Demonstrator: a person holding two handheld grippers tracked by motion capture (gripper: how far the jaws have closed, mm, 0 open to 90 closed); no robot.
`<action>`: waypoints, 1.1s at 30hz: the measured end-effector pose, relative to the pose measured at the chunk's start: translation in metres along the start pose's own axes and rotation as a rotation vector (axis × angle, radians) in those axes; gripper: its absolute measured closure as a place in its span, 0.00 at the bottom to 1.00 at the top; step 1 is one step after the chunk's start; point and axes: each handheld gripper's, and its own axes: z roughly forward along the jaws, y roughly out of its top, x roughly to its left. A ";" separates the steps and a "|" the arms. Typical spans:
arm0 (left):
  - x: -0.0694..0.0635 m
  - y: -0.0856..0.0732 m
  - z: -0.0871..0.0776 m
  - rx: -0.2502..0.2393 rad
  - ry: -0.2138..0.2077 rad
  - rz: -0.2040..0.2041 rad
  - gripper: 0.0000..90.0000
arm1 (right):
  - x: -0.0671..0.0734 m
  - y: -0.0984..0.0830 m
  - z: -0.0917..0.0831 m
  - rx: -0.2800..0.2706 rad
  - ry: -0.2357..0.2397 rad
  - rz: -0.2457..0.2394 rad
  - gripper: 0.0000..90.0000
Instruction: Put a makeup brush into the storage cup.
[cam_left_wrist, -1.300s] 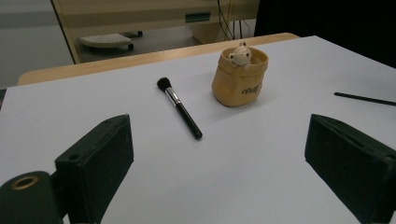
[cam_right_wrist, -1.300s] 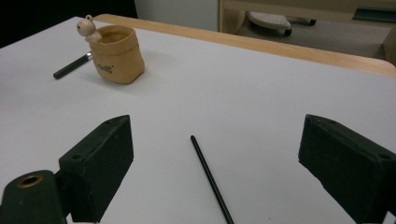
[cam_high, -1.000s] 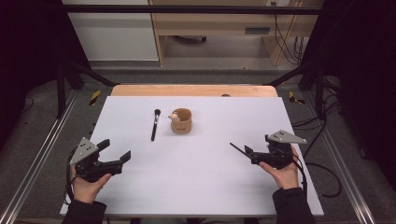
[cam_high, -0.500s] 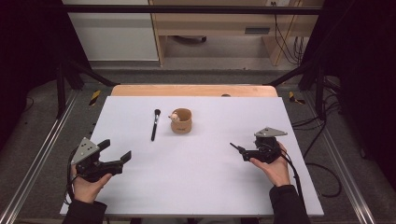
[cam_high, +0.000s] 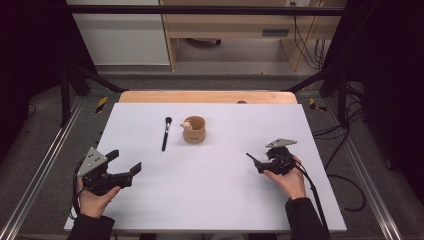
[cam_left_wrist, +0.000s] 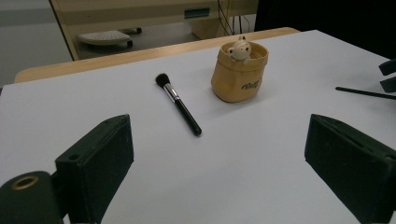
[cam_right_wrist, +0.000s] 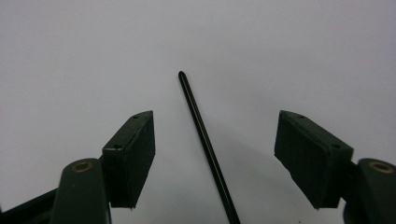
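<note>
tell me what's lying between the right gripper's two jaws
A thin black stick lies on the white table between the pads of the right gripper, untouched by either; its jaws have just been closing. The right gripper view shows this.

One white bench (cam_high: 210, 190) carries three loose things. One makeup brush (cam_high: 165, 133) lies left of the frame's centre. One tan pouch-shaped cup (cam_high: 194, 130) stands at upper centre, with one small bear figure (cam_high: 187, 125) at its rim. One thin black stick (cam_right_wrist: 205, 144) lies at right. Two grippers, one per hand: left gripper (cam_high: 125, 167), right gripper (cam_high: 256, 165).
</note>
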 end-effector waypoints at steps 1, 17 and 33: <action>0.000 0.000 0.000 0.000 0.000 0.000 0.08 | 0.000 0.000 0.001 0.007 0.001 0.007 0.35; 0.000 0.000 0.000 0.000 0.000 0.001 0.08 | 0.000 -0.005 0.010 0.089 0.004 0.006 0.57; 0.001 0.000 0.000 0.001 0.001 0.001 0.08 | 0.001 -0.006 0.013 0.125 0.013 0.018 0.75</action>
